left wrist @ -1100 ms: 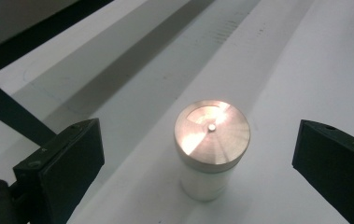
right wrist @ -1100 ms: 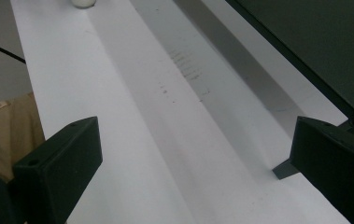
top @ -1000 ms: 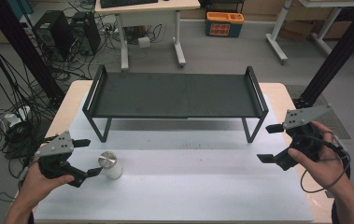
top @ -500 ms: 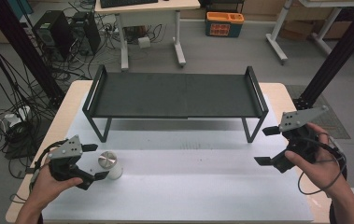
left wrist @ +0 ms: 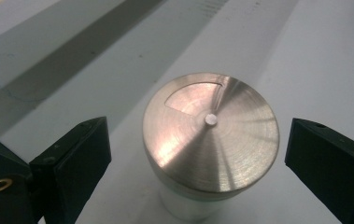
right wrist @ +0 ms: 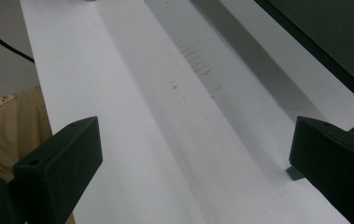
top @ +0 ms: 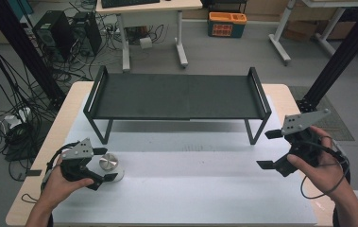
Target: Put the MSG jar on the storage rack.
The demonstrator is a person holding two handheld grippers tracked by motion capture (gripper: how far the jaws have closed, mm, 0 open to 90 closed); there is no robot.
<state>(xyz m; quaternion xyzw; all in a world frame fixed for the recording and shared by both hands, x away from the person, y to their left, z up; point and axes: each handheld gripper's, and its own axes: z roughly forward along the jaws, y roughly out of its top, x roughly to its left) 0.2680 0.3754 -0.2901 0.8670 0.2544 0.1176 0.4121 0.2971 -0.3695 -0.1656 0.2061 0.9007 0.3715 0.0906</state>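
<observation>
Small white cylinder with brushed-metal lid (left wrist: 210, 140) upright on the white sheet (top: 200, 194), toward the left front of the counter (top: 63, 123); lid round, with a segment-shaped cutout near one edge and a small pin at centre. Left claw (top: 106, 165) spread wide around it, one black jaw on either side of the lid, gaps on both sides, nothing gripped. Black metal shelf (top: 176, 97) on legs across the back of the counter, well apart from the cylinder. Right claw (top: 269, 150) near the counter's right edge, equally wide open and empty, over bare sheet beside the shelf's right leg.
</observation>
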